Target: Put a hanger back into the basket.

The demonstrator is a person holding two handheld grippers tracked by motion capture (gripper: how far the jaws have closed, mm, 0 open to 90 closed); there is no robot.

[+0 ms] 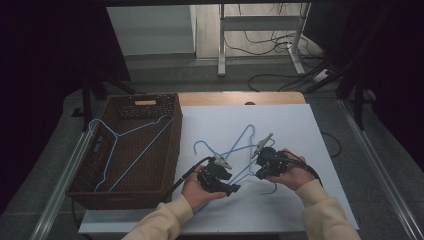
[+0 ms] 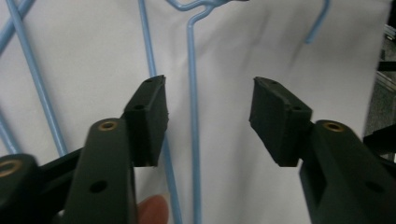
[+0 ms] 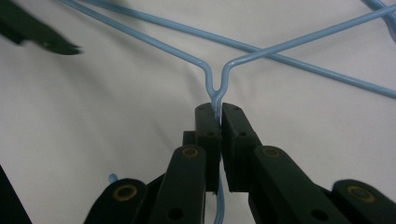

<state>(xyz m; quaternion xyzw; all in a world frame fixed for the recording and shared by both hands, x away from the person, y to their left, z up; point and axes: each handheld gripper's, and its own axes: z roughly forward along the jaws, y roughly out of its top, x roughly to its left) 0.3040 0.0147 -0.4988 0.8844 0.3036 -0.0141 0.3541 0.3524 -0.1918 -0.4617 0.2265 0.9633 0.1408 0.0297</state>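
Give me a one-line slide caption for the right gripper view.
Right claw shut on the neck of a blue wire hanger above the white table.

Both cream-sleeved forearms are reaching forward; the left black two-jaw gripper (image 1: 235, 188) is standing parted, the right black two-jaw gripper (image 1: 256, 155) is clamping tight.

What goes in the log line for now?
right gripper: shut on hanger neck | left gripper: open around wire | basket: one hanger
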